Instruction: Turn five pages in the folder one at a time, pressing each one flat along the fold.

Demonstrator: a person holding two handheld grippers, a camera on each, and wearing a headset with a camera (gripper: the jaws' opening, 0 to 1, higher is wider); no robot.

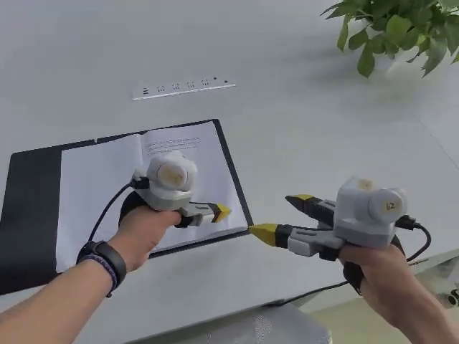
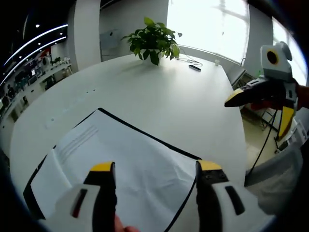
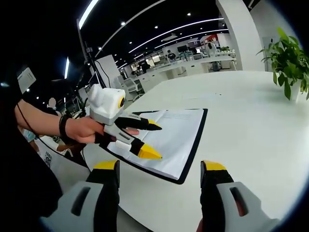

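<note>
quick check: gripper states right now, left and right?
Left gripper: open, holding nothing, above the open folder.
Right gripper: open, holding nothing, beside the folder.

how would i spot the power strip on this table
On the white table, look just beyond the far edge of the open folder. The power strip is the narrow silver bar lying flat there, the one thing with a row of small sockets.

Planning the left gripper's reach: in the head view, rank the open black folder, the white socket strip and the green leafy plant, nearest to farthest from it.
1. Open black folder: directly under the left gripper.
2. White socket strip: beyond the folder's top edge.
3. Green leafy plant: far right corner.
</note>
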